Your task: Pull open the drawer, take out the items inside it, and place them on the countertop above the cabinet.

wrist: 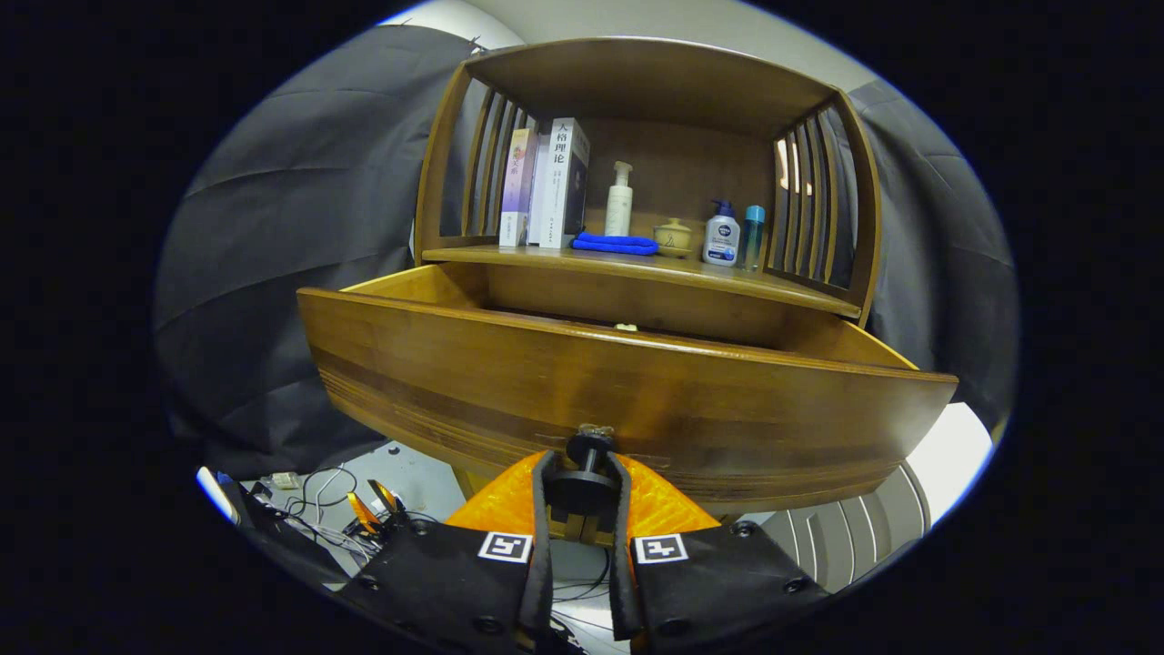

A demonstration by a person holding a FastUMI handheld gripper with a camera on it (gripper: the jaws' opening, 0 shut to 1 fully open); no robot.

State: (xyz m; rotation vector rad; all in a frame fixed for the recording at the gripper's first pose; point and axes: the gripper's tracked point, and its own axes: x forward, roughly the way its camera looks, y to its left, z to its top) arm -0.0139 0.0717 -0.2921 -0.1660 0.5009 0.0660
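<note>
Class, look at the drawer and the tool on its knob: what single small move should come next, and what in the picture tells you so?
Probably let go of the knob and lift the tool above the drawer front. Both fingers grip the knob, the drawer is already pulled well out, and something pale peeks over its front edge, so the inside looks reachable.

Books (546,182): standing upright at the shelf's left end, leaning close together.
Pump bottle (619,200): standing pale and tall near the back, just right of the books.
Blue cloth (616,243): lying folded in front of that bottle.
Small lidded pot (673,237): sitting right of the cloth.
White pump bottle (721,235) and teal bottle (752,236): standing side by side at the right end.
Cables (318,509): trailing across the floor below.
</note>
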